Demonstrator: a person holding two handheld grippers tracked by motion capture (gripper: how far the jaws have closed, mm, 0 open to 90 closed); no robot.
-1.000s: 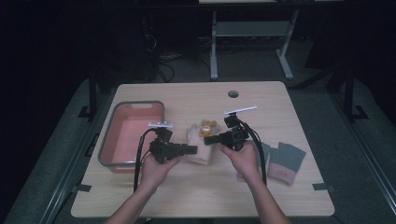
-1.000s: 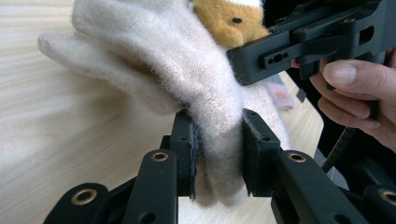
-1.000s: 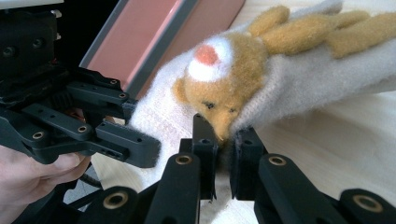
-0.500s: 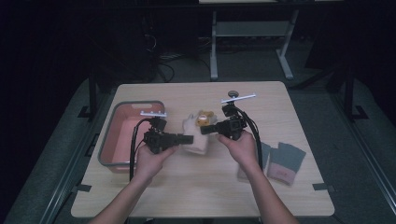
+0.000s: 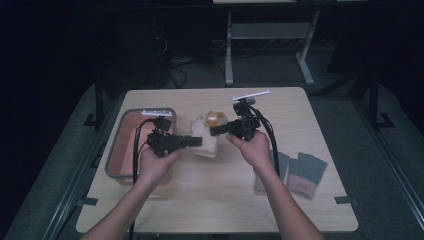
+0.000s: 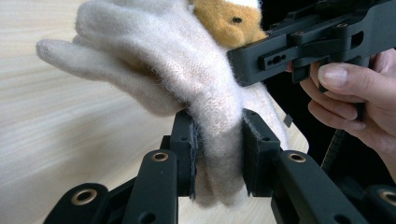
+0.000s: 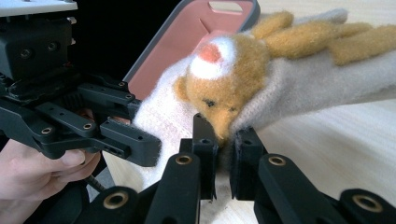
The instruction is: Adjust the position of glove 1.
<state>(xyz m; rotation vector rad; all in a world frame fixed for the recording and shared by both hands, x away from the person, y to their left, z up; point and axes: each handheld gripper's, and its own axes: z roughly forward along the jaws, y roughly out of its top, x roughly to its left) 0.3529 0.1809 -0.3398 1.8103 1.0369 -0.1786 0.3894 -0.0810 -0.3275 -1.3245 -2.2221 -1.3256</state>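
Dark surroundings frame a pale wooden table (image 5: 215, 200), above whose middle a cream knitted glove (image 6: 187, 74) with a small tan bear (image 7: 224, 88) sewn on is held off the surface. The glove's cuff end is clamped between the jaws of the left gripper (image 6: 217, 154), while the right gripper (image 7: 225, 156) is closed on fabric just under the bear's muzzle.

Compared with a second ago, both grippers have been raised and drawn slightly apart, and the glove, then resting low between them, is now stretched in the air. This suggests that the lifting step is done and that the glove is ready to be carried, probably toward the pink bin (image 5: 131, 145), which stands just beside the left hand (image 5: 155, 165).

Open tabletop lies in front of the hands and behind the glove. A pair of grey gloves (image 5: 300, 172) lies near the right edge, well clear of the held glove; the bin's near rim is the one obstacle on the left.
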